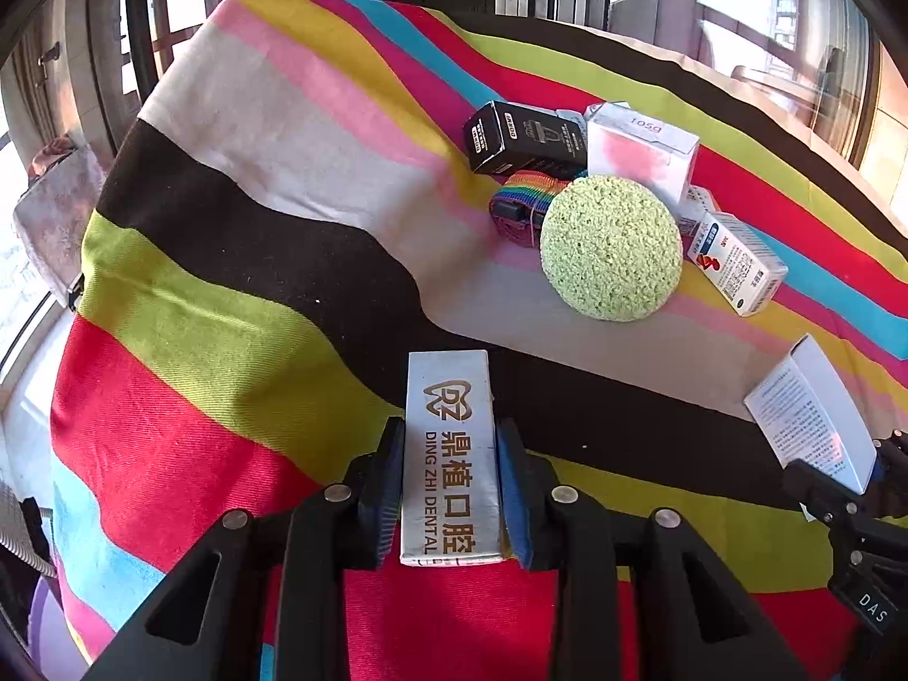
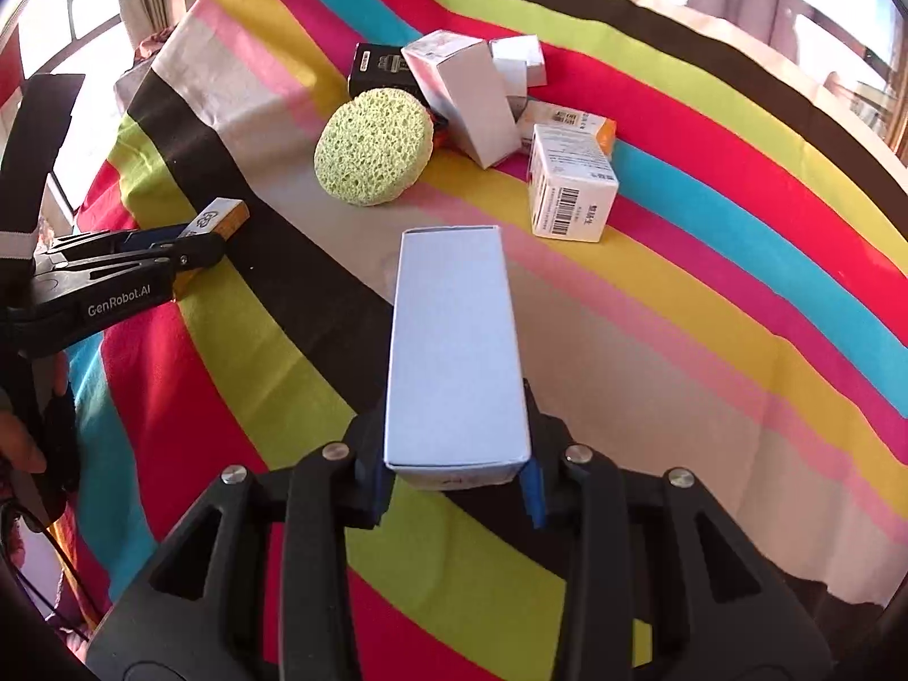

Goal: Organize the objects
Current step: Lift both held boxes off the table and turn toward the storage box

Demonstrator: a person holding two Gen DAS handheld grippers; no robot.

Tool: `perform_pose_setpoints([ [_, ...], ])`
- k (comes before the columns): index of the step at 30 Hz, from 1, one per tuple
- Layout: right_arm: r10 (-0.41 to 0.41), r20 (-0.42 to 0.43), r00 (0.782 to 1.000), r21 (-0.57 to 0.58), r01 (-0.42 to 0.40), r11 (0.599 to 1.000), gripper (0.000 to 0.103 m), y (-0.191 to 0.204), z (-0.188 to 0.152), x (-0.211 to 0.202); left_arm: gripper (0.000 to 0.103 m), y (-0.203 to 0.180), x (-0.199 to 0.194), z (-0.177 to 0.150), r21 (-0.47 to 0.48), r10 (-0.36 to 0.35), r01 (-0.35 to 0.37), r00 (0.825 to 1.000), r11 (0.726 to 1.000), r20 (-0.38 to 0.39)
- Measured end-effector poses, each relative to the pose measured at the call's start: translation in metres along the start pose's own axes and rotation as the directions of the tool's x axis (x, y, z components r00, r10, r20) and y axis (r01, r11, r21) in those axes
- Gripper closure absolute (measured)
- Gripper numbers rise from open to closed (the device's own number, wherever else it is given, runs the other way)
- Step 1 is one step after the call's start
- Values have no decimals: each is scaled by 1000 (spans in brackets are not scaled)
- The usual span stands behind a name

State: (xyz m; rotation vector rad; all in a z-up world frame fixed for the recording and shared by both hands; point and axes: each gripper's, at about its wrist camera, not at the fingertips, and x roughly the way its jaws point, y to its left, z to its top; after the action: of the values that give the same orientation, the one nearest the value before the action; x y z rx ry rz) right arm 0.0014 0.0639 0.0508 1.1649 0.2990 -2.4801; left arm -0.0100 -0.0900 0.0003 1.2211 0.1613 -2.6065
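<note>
left gripper (image 1: 451,488): pinching dental box (image 1: 448,454) | right gripper (image 2: 454,471): pinching white box (image 2: 454,352) | sponge (image 2: 374,146), other boxes: striped cloth (image 2: 738,227)

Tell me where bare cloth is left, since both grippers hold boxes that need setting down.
Free: the grey and pink bands of the striped tablecloth left of the round green sponge, and the stripes right of the white barcode box. Crowded: the pile behind the sponge, around the black carton and the tilted white carton.
</note>
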Motion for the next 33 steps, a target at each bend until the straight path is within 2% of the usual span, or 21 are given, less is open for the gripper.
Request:
perform_pose_setpoints([
  [8, -39, 5, 999, 37, 39, 999, 63, -8, 2, 8, 71, -6, 2, 1, 22, 34, -34, 999, 999, 6],
  [15, -51, 5, 999, 34, 51, 998, 63, -8, 2, 9, 71, -3, 2, 1, 14, 36, -36, 999, 999, 7],
  [20, -89, 7, 996, 25, 89, 996, 63, -5, 1, 7, 71, -7, -6, -5, 34, 48, -48, 999, 998, 12],
  [24, -94, -1, 996, 40, 94, 995, 63, -8, -3, 3, 71, -16, -37, -30, 5, -32, 32, 998, 999, 49],
  [26, -90, -15, 996, 54, 91, 994, 63, -6, -9, -4, 71, -23, -52, -44, 23, -74, 72, 996, 997, 59],
  [28, -85, -34, 996, 69, 88, 994, 63, -3, -17, -13, 71, -28, -64, -55, 49, -100, 97, 993, 994, 63],
  [33, -60, 2, 998, 64, 60, 996, 63, 11, -32, -46, 71, -29, -90, -73, 71, -140, 134, 986, 988, 87],
])
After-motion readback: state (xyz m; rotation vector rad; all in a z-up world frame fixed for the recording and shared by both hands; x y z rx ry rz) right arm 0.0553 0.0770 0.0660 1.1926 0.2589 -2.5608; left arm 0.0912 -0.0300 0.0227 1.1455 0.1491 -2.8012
